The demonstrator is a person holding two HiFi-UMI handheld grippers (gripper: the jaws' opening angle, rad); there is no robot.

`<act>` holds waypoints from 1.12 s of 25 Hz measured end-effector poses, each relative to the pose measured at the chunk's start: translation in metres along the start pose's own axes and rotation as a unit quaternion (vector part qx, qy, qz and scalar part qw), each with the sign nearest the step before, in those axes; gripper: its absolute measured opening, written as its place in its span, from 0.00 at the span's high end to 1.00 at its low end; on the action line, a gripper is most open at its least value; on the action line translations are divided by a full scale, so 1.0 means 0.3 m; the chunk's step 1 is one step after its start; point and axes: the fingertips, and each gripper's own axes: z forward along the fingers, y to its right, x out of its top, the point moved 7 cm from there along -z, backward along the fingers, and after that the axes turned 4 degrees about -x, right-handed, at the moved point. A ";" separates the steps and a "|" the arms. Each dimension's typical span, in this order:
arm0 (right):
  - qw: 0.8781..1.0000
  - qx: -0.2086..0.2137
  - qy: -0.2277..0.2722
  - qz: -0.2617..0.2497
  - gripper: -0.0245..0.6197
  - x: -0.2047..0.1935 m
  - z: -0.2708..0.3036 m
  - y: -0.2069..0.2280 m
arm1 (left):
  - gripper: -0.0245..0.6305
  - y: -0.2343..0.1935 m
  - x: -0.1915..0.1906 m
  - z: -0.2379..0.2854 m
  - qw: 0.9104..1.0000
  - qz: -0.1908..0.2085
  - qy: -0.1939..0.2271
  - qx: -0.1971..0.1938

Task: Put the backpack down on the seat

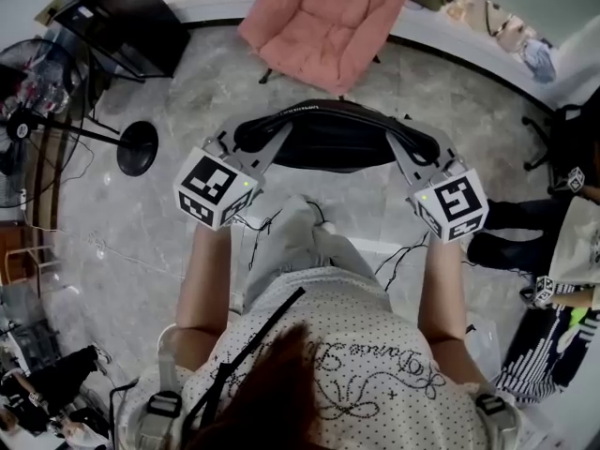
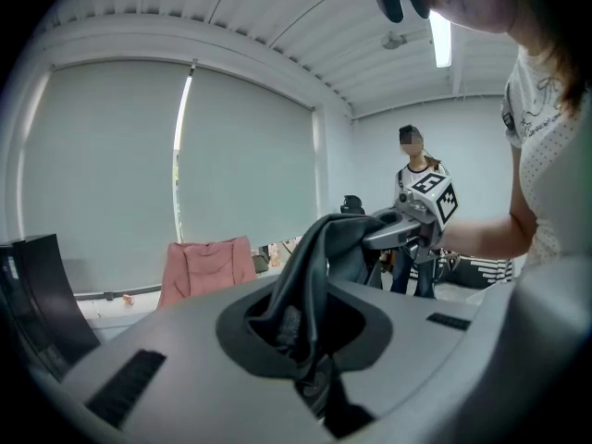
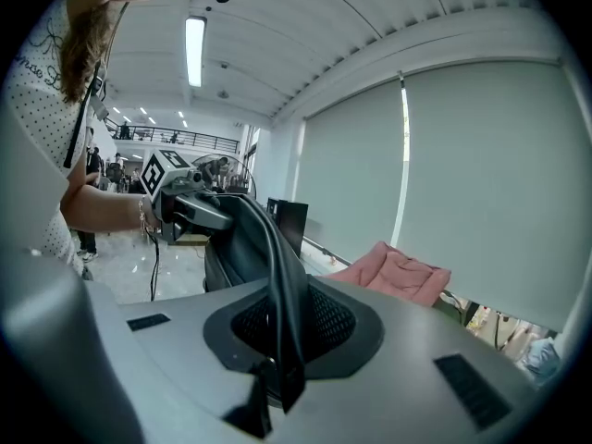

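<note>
Head view: my left gripper (image 1: 251, 141) and right gripper (image 1: 410, 148) carry black backpack (image 1: 323, 137) stretched between them, in air above grey floor (image 1: 141, 242), apart from pink seat (image 1: 323, 22) ahead.

Left gripper view: jaws pressed together on dark strap (image 2: 314, 266) of backpack; seat in background.

Right gripper view: jaws pinching strap here too; backpack body hangs between me and left gripper.

From the head we look steeply down; both gripper cameras hug the backpack (image 1: 323, 139), facing each other; all share the pink chair (image 1: 323, 22).
</note>
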 end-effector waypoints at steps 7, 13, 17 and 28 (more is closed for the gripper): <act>1.000 -0.004 0.005 -0.002 0.88 0.019 0.040 0.023 | 0.92 -0.053 0.013 0.013 1.000 0.004 0.005 0.000; 1.000 -0.014 -0.004 -0.001 0.88 0.027 0.118 0.085 | 0.92 -0.156 0.010 0.084 1.000 0.000 0.006 -0.011; 1.000 -0.018 -0.010 0.003 0.88 0.036 0.194 0.150 | 0.92 -0.250 0.012 0.146 1.000 -0.004 0.006 -0.019; 0.999 -0.039 -0.014 0.017 0.88 0.097 0.501 0.315 | 0.92 -0.612 0.026 0.287 0.999 -0.002 0.012 -0.039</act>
